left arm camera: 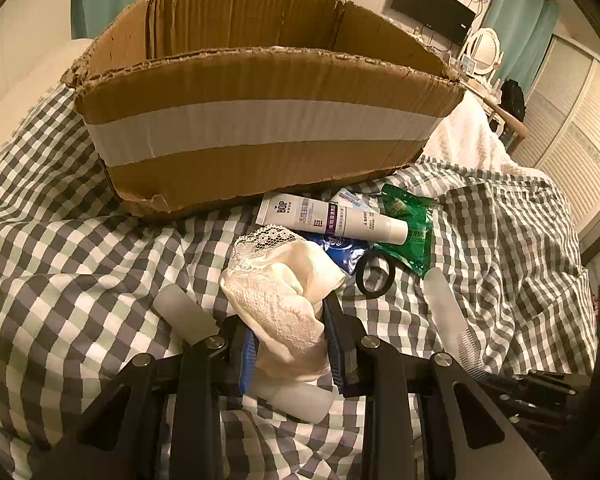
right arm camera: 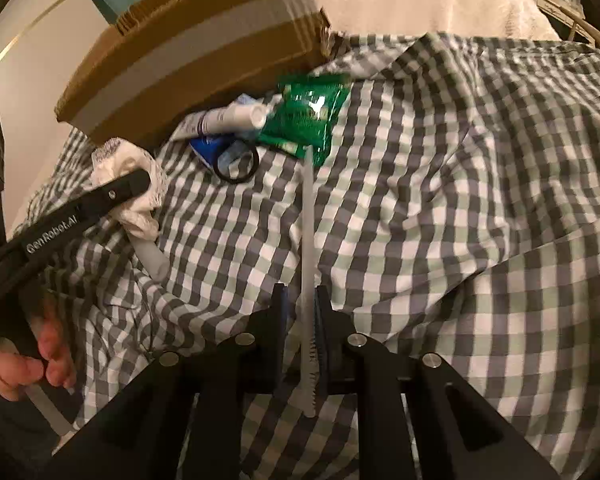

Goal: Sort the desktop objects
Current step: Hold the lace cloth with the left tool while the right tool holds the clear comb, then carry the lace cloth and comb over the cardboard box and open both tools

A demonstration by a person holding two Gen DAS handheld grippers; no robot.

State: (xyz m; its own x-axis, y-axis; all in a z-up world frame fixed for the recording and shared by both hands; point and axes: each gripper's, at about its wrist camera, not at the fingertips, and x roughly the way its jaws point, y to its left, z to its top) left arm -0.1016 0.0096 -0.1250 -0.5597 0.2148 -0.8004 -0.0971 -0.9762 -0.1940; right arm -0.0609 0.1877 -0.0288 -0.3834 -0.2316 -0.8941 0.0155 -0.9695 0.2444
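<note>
My left gripper (left arm camera: 290, 320) is shut on a cream lace cloth (left arm camera: 276, 284), held above the checked bedcover; it also shows in the right wrist view (right arm camera: 132, 184). My right gripper (right arm camera: 300, 300) is shut on a translucent white comb (right arm camera: 307, 240), which also shows in the left wrist view (left arm camera: 446, 304). Ahead lie a white tube (left arm camera: 332, 220), a green packet (left arm camera: 412, 220), a blue packet (left arm camera: 346, 250) and a black hair tie (left arm camera: 374, 274). An open cardboard box (left arm camera: 260, 128) stands behind them.
A white bottle (left arm camera: 296, 398) lies under the left gripper and a frosted tube (left arm camera: 180, 308) to its left. The checked cover (right arm camera: 460, 200) is rumpled. A white blanket (left arm camera: 480, 136), a dresser and a mirror stand far right.
</note>
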